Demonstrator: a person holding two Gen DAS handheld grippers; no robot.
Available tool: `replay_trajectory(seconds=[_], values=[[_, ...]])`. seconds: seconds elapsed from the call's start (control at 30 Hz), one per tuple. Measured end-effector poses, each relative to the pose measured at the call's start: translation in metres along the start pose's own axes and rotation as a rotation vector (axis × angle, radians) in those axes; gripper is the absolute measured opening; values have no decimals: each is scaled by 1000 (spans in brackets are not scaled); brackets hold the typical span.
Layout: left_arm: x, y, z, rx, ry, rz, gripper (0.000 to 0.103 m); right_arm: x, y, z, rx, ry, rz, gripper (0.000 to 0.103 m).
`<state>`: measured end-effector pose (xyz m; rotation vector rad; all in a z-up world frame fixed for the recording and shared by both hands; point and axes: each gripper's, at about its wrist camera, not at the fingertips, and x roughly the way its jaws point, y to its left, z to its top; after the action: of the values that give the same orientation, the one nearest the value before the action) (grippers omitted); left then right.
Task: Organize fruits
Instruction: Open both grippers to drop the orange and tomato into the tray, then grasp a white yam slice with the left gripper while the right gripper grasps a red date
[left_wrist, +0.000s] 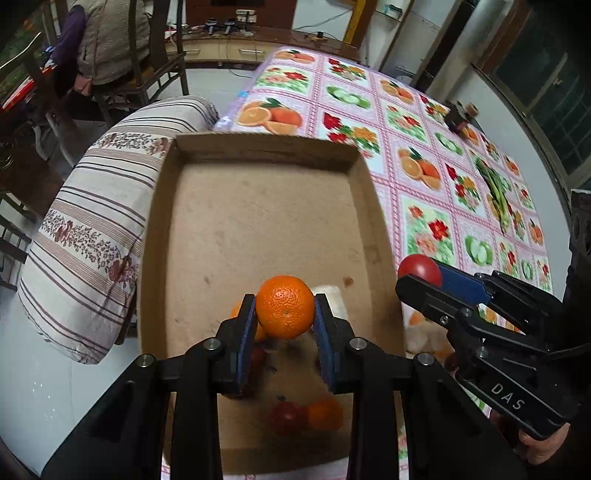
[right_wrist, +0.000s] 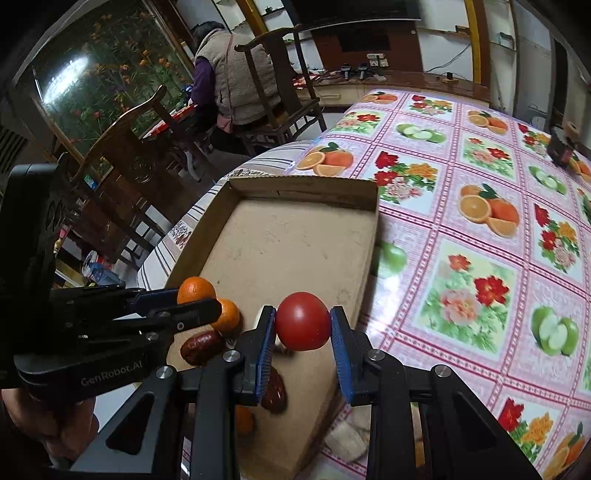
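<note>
In the left wrist view my left gripper (left_wrist: 284, 301) is shut on an orange (left_wrist: 284, 306), held over the near end of a shallow cardboard box (left_wrist: 266, 146). My right gripper (right_wrist: 303, 312) is shut on a smooth red round fruit (right_wrist: 303, 321) above the box's near right side (right_wrist: 303, 188). Each view shows the other tool: the right gripper (left_wrist: 424, 277) with its red fruit (left_wrist: 419, 267), and the left gripper (right_wrist: 207, 299) with its orange (right_wrist: 195, 290). In the box lie another orange (right_wrist: 227, 315), two dark red fruits (right_wrist: 201, 345) (right_wrist: 275, 391) and a further orange (left_wrist: 325, 413).
The box sits at the edge of a table under a fruit-and-flower patterned cloth (right_wrist: 480, 258). A striped cushioned seat (left_wrist: 85, 229) stands left of it. Green vegetables (left_wrist: 495, 192) and a small dark object (left_wrist: 458, 118) lie farther along. A person (right_wrist: 236, 85) sits on a chair behind.
</note>
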<state>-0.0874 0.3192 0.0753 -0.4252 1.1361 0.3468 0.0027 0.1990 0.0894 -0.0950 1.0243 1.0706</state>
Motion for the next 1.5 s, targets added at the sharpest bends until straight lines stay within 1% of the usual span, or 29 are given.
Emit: replay_trajectory(seconds=[0.1,0.17,0.3,0.37,0.6,0.67,0.73,0.8,0.9,0.93,0.97,1.07,1.2,1.33,1.5], values=[[7,12,10,-19,-5,14,27,16,2,12,-6,21,2,30],[15,20,16,-35,-1,40,27,30,3,19,-12,42,-3,30],[36,37,25,-81,30,67,27,56,6,24,-25,82,-23,30],[43,40,27,-87,41,66,27,69,8,25,-28,103,-30,30],[59,35,26,-67,68,76,28,94,13,21,-50,151,-40,30],[64,35,25,-61,77,85,28,95,14,20,-56,150,-47,33],[64,30,26,-38,64,101,28,96,14,21,-59,147,-49,33],[64,29,26,-33,68,106,29,96,14,22,-60,149,-51,33],[62,33,27,-53,75,81,29,88,14,22,-60,136,-48,37],[61,34,26,-63,77,77,29,85,14,23,-58,129,-44,42],[59,36,26,-70,75,74,29,80,14,22,-57,118,-39,45],[52,35,24,-73,64,75,30,68,10,22,-51,95,-28,45],[39,30,21,-62,37,69,36,43,3,16,-27,56,-17,45],[24,21,17,-42,9,49,37,19,-7,8,15,16,-11,45],[12,5,10,-23,-4,17,37,-11,-27,-13,66,-10,-27,45]])
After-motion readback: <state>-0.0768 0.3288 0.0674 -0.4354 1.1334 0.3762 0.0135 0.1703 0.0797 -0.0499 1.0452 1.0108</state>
